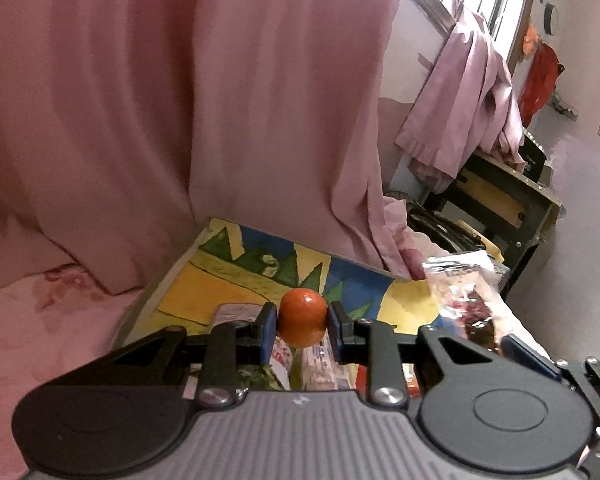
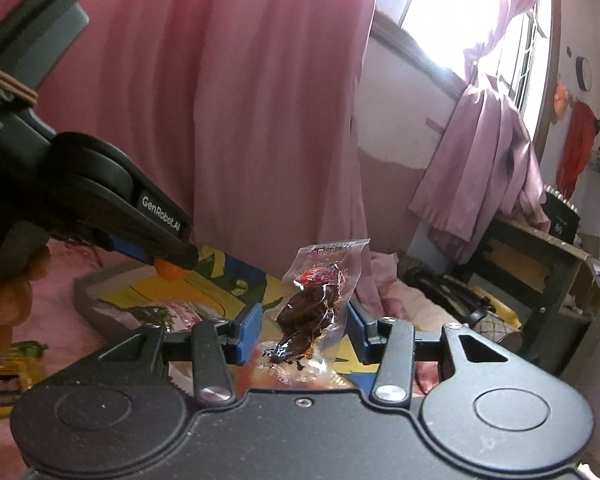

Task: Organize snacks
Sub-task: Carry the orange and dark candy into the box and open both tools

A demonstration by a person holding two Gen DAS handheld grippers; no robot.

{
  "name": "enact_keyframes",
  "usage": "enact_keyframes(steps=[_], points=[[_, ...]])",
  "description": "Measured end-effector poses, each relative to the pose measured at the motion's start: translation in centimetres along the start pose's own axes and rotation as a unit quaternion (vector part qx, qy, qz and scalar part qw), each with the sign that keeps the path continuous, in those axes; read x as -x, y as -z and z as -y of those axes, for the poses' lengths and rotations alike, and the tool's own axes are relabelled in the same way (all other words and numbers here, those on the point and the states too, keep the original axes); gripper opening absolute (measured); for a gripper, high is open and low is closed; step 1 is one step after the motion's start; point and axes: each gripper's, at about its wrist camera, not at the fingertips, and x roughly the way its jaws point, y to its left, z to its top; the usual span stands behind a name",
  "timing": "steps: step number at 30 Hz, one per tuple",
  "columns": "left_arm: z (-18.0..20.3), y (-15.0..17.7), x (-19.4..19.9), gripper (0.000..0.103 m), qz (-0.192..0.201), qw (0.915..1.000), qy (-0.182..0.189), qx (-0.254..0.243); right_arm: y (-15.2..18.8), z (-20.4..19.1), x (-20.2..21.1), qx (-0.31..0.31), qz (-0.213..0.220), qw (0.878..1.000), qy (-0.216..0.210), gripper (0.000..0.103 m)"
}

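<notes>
Left tongs (image 1: 302, 326) grip an orange ball (image 1: 302, 322); right tongs (image 2: 306, 330) apparently clamp a clear snack packet (image 2: 316, 304).

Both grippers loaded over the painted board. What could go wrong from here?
1. The left gripper pinches the round orange fruit at its sides only, so it could roll out and drop.
2. The right gripper holds a slick, crinkled clear snack packet that stands up between the pads, so it may slip or twist.
3. The two grippers work close together above the painted board, so they might bump.
</notes>
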Motion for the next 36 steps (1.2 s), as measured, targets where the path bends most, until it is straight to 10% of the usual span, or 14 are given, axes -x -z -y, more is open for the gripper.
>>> enact_keyframes(steps=[29, 36], points=[[-2.0, 1.5, -2.8, 0.032, -0.058, 0.9978, -0.018, 0.026, 2.4, -1.1, -5.7, -0.010, -0.086, 0.996, -0.013, 0.049], [-2.4, 1.5, -2.7, 0.051, -0.067, 0.9965, -0.029, 0.041, 2.3, -1.0, -5.6, -0.007, -0.089, 0.996, -0.011, 0.066]])
